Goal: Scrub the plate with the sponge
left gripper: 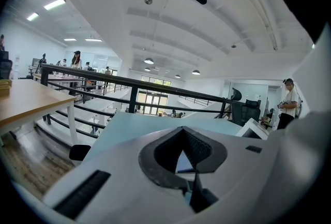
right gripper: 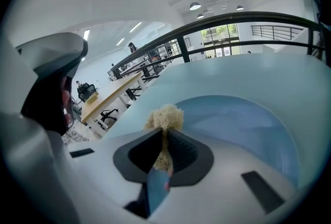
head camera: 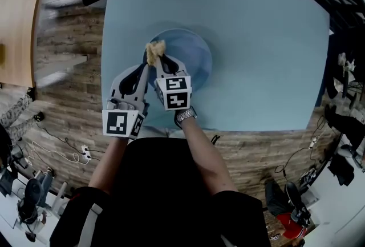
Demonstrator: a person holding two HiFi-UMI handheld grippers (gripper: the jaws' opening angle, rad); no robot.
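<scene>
Head view, centre frame: right gripper [head camera: 159,59] clamps the sponge [head camera: 155,49] at the plate [head camera: 193,56] rim; left gripper [head camera: 146,67] closed, empty. With nothing steadying it, the plate could skid under scrubbing.

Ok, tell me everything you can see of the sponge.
The sponge is pale tan, coarse and fibrous-looking, with a ragged outline. It is pinched between the jaws of the right hand-held gripper. There it is squeezed thin, and a fluffy tuft sticks out past the tips. In the head view it sits over the left edge of the blue plate. Whether it actually presses on the plate cannot be told.
</scene>
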